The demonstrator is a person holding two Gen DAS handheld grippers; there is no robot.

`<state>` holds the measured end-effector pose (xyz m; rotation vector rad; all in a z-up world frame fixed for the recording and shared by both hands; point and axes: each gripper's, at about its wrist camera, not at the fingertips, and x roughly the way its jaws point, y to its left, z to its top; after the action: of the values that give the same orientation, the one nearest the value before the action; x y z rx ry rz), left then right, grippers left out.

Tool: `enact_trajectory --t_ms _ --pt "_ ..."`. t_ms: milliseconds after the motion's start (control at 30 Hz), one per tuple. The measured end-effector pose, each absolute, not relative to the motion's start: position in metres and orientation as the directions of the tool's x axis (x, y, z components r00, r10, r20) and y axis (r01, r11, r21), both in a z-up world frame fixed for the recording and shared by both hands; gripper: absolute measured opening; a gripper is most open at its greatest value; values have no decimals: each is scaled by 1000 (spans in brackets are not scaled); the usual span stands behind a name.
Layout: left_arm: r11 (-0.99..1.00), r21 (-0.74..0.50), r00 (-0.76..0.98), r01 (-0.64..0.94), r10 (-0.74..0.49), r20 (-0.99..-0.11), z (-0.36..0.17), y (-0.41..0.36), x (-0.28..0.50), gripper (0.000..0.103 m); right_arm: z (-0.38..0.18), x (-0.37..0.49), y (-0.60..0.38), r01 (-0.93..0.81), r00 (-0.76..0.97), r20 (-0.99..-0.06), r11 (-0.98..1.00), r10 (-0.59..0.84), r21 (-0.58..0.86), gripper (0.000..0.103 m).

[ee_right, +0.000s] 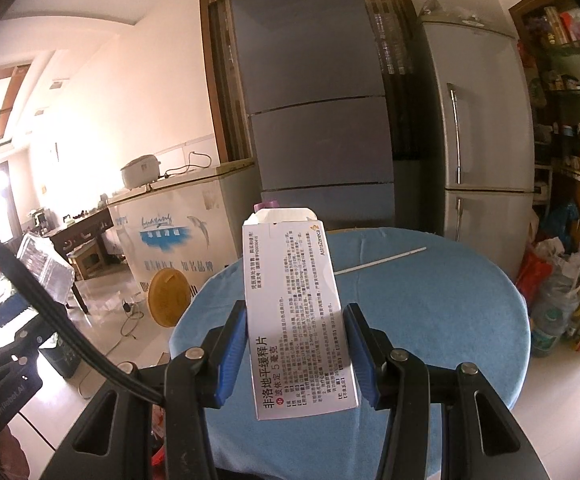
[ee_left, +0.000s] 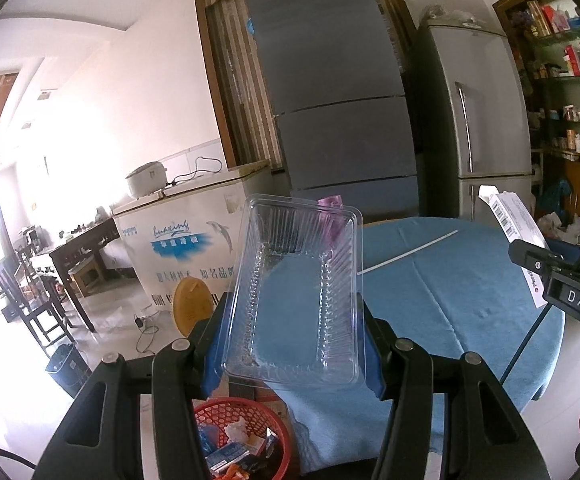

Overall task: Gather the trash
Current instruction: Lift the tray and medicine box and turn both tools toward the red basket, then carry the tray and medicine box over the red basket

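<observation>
Clamped between the left gripper's (ee_left: 294,340) blue pads, a clear ribbed plastic tray (ee_left: 296,292) is held; a white printed medicine box (ee_right: 298,312) is pinched by the right gripper (ee_right: 296,344).

Round table with blue cloth (ee_right: 430,320) near centre. Dark grey fridge (ee_right: 314,92) far centre, silver fridge (ee_right: 486,120) to its right. White chest freezer (ee_left: 185,236) far left, rice cooker (ee_left: 145,178) on top. Wooden round board (ee_right: 168,298) leans against freezer. Cluttered shelves (ee_left: 570,60) far right. Dark wooden table (ee_left: 77,246) far left.
</observation>
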<state>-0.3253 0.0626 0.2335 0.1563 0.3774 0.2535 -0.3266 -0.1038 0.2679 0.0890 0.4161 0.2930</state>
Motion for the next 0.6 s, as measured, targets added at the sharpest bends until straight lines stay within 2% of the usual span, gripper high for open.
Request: enact_trajectory --t_ms 600 --pt "957 215 906 -193 258 -335 240 58 -332 57 269 -342 -115 -249 886 -353 952 299 180 51"
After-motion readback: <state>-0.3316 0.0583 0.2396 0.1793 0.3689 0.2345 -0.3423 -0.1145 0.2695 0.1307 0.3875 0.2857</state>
